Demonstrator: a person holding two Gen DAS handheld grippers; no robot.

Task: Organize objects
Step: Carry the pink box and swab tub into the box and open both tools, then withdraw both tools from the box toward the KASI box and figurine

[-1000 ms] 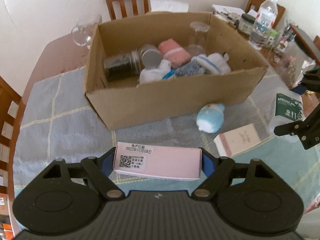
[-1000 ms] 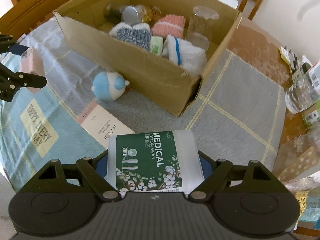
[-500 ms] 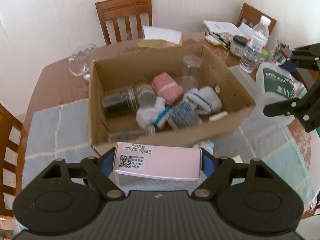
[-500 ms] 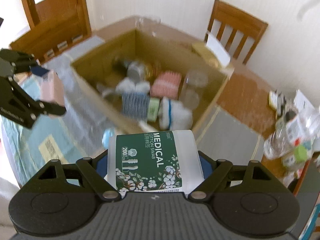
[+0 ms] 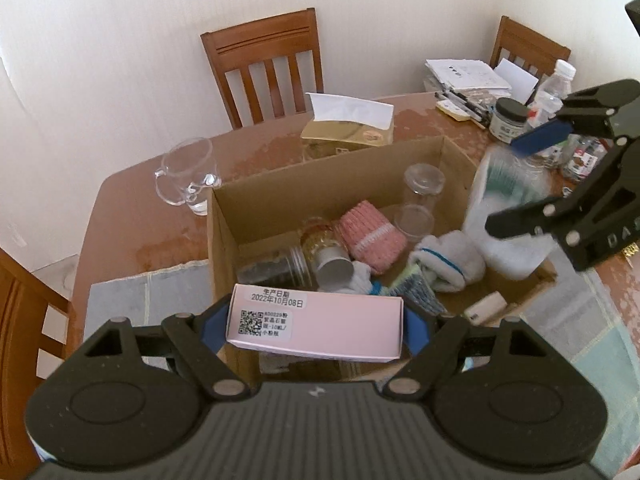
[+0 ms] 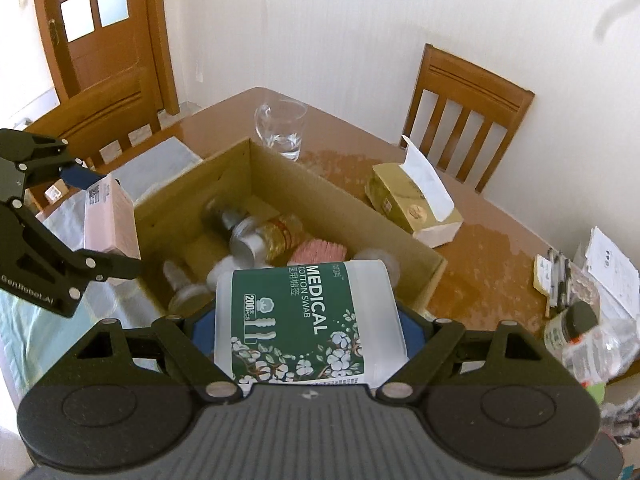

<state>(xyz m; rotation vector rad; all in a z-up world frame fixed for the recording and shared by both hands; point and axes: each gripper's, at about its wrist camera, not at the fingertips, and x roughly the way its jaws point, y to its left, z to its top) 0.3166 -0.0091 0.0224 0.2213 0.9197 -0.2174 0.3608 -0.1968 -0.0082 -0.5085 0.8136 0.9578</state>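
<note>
Left wrist | chairs (image 5: 268,64): three | pink box (image 5: 316,326): one | clear cups (image 5: 420,200): two

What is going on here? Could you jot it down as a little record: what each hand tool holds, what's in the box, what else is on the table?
left gripper: jaws shut on the pink box
right gripper: jaws shut on the cotton swab pack
both held above: the cardboard box, open-topped
in the box: jars, pink knit roll, clear cup, rolled socks
outside the box: glass pitcher, tissue box
</note>
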